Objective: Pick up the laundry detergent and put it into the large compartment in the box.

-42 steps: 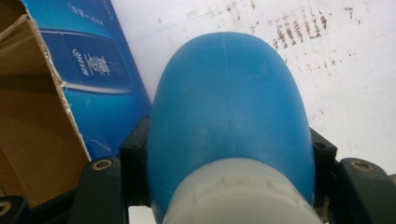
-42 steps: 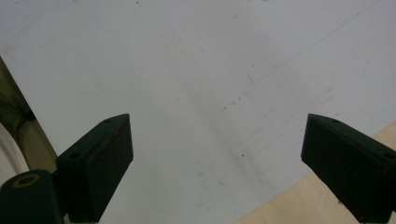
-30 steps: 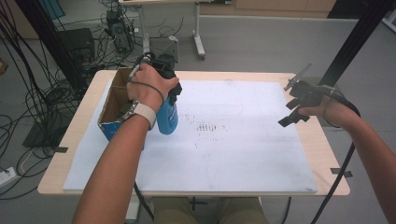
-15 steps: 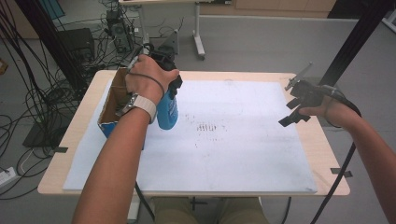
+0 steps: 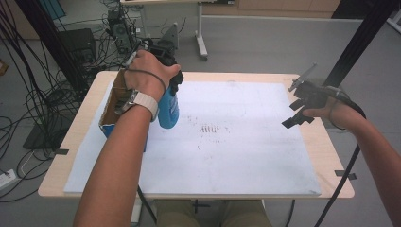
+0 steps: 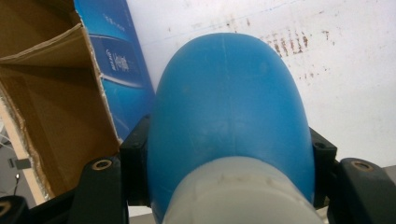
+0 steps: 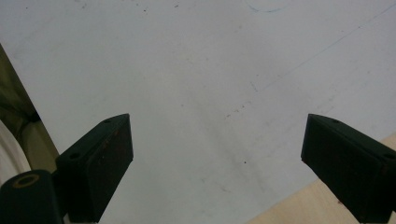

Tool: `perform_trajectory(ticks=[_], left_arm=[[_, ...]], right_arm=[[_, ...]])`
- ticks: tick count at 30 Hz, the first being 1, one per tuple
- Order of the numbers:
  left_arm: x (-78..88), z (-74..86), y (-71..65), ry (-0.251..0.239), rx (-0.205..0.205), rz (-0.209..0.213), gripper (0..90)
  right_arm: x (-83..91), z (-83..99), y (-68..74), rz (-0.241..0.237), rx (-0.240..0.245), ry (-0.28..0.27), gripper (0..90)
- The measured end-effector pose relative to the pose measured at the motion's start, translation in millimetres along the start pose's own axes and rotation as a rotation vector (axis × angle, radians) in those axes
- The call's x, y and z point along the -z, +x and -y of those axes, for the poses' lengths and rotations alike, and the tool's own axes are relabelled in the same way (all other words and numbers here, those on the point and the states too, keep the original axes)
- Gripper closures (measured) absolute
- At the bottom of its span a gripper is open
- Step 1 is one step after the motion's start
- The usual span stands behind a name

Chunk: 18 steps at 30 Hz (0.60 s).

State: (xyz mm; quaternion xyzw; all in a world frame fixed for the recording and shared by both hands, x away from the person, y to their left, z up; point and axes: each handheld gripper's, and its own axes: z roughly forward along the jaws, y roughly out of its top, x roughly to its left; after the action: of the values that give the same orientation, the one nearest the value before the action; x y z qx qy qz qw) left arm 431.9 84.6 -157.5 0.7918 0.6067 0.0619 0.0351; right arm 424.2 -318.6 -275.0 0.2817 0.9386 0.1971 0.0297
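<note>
Blue plastic filled most of the left gripper view: a blue bottle (image 6: 229, 116) with a whitish cap end nearest the camera, clamped between the two black jaws of the left gripper (image 6: 229, 163), one pad pressed against each flank. In the high view the same bottle (image 5: 168, 109) hung neck-up under the left hand (image 5: 150, 75), its base off the white sheet (image 5: 246, 156) that covered the table (image 5: 326, 142).

Taking the cardboard box (image 5: 113, 101) as the landmark: the box lay at the sheet's left edge, its brown inside and torn flap open to the camera, its outer wall printed blue. The bottle hung just beside the box's right wall, close to it but not visibly touching. A patch of small dark marks (image 5: 210, 128) on the sheet lay to the right of the box, beyond the bottle. The right gripper (image 5: 298, 106) was far to the right of the box, over the sheet's opposite edge, held by the right hand (image 5: 331, 113). In the right gripper view its jaws stood wide apart with only bare white sheet between them, and a strip of wooden tabletop (image 7: 327, 210) showed at the lower right corner.
</note>
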Motion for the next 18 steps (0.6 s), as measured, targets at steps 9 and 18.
perform_trajectory(ticks=[9, 18], left_arm=[[9.4, -1.8, 0.7, -0.002, 0.009, 0.004, 38.0], [16.2, -2.6, 2.7, -0.003, 0.014, 0.002, 38.0]], right_arm=[[3.6, 2.2, -0.8, 0.005, -0.004, -0.001, 9.1], [3.8, 2.5, -0.3, 0.007, -0.002, -0.001, 9.1]])
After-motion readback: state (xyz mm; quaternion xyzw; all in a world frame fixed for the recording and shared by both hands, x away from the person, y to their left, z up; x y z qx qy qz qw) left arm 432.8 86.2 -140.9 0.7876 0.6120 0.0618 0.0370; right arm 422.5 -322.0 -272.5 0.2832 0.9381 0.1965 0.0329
